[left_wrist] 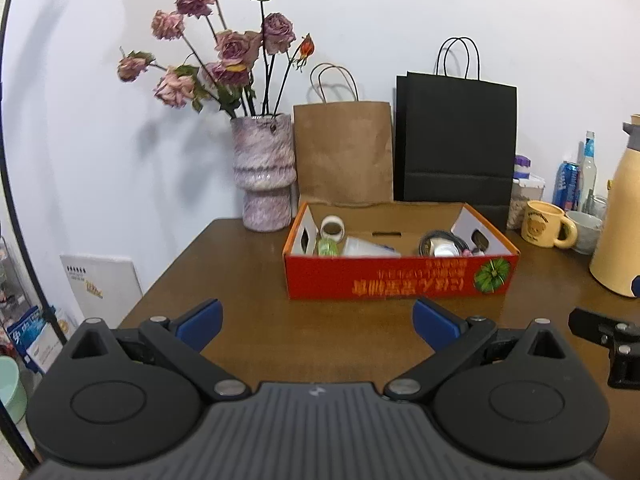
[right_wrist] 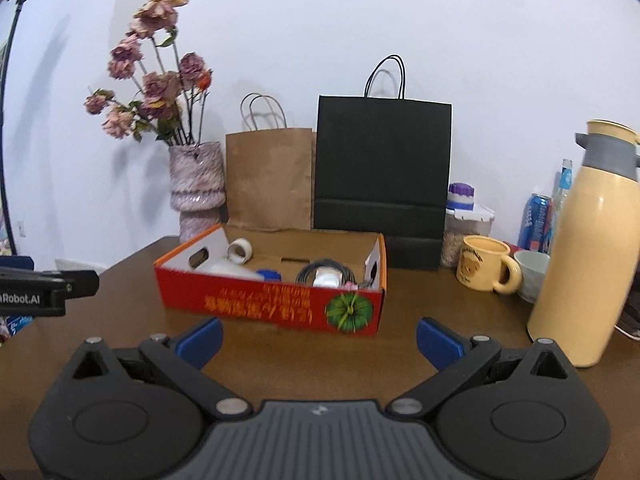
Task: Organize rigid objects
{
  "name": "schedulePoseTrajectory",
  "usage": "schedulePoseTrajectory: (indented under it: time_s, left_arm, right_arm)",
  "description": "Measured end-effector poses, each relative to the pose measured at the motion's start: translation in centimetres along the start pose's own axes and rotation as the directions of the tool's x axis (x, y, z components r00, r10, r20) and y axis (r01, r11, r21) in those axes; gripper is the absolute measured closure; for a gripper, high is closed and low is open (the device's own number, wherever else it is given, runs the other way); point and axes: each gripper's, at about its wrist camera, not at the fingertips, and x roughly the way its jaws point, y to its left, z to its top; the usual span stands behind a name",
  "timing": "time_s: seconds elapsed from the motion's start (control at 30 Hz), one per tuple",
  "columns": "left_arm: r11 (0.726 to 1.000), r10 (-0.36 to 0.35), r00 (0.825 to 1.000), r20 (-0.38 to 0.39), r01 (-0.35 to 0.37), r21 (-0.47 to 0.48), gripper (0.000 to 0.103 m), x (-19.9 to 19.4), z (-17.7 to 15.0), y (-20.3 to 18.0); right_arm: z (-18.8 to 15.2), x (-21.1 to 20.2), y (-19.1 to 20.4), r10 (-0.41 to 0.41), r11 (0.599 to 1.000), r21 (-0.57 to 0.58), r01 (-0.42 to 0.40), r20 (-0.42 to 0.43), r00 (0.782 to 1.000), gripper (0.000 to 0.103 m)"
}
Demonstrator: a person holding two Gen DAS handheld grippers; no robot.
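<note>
**Both grippers waiting short of the red box**

Nearest the lens, the left gripper (left_wrist: 318, 322) is hovering over the brown surface (left_wrist: 248, 280) with its jaws spread wide and nothing between them; the right gripper (right_wrist: 319, 338) is hanging in the same way, jaws apart and empty.

Just beyond both, the red cardboard box (left_wrist: 400, 276) is sitting open-topped on the surface, holding the task's things: a roll of tape (left_wrist: 333, 227) leaning in the far left corner, a green-patterned roll (left_wrist: 328, 247) below it, a pale plastic item (left_wrist: 368, 248) lying across the middle, and a coil of black cable (left_wrist: 440, 242) around something white at the right end.

The tape roll is likely light and stiff, best pinched across its rim. The cable coil will probably flex and sag, so gripping the whole bundle seems safer. The box itself is thin card; its walls may buckle if squeezed.

A yellow mug (right_wrist: 486, 266) and a cream flask (right_wrist: 592, 248) are standing to the right, apart from the box.
</note>
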Motion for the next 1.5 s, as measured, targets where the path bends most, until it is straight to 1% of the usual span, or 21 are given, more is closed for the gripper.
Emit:
schedulePoseTrajectory:
  time_s: [0.23, 0.33, 0.47, 0.8, 1.5]
  left_arm:
    - [1.0, -0.021, 0.998, -0.051, 0.021, 0.0, 0.0, -2.2, -3.3, -0.3]
    - [0.999, -0.034, 0.997, -0.073, 0.032, -0.021, 0.0, -2.7, -4.4, -0.1]
    - [0.999, -0.034, 0.996, -0.083, 0.033, -0.013, 0.0, -3.3, -5.3, -0.2]
    - [0.999, -0.042, 0.995, -0.089, 0.042, -0.004, 0.0, -3.5, -5.9, -0.4]
    - [0.999, -0.047, 0.995, -0.093, 0.047, -0.002, 0.0, -3.5, -6.1, -0.5]
  right_arm:
    - [-2.9, -3.8, 0.6, 0.001, 1.0, -0.013, -0.001, -0.02, 1.0, 0.0]
    - [-3.6, -4.8, 0.4, -0.001, 1.0, 0.003, 0.001, -0.026, 1.0, 0.0]
    - [-4.4, -5.6, 0.4, 0.001, 1.0, 0.006, -0.001, -0.033, 0.999, 0.0]
    - [-4.8, -5.9, 0.6, 0.002, 1.0, 0.004, -0.002, -0.041, 0.999, 0.0]
    - [-4.8, -5.8, 0.8, 0.0, 1.0, 0.002, 0.0, -0.043, 0.999, 0.0]
